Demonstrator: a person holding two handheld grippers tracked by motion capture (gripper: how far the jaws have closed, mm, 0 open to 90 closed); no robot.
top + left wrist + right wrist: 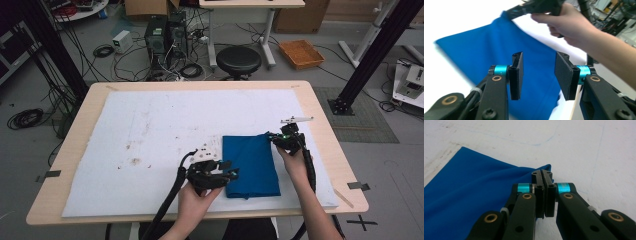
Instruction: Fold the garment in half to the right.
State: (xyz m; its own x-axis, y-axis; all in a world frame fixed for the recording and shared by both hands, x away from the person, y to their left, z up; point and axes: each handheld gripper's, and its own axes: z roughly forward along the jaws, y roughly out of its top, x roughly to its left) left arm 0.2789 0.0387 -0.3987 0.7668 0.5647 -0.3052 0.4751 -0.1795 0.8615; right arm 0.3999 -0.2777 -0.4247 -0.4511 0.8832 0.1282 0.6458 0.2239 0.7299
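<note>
A folded blue cloth [250, 165] lies on the white mat [160, 120], right of the middle and toward the near edge. My right gripper [274, 138] is at the cloth's far right corner, its jaws shut on that corner. In the right gripper view the cloth [474, 190] rises in a ridge up to the pressed-together jaws of that gripper [542, 173]. My left gripper [231, 173] is open at the cloth's near left edge. In the left gripper view its pads [517, 75] stand apart over the cloth [486, 42] with nothing between them, and the right hand [569, 22] shows beyond.
The mat covers a wooden table [325, 145] and has brown stains [134, 161] at its left middle. Beyond the far edge stand a black stool [238, 59], computer boxes [162, 35] with cables and an orange tray [301, 53]. Black frame posts [370, 55] rise at both sides.
</note>
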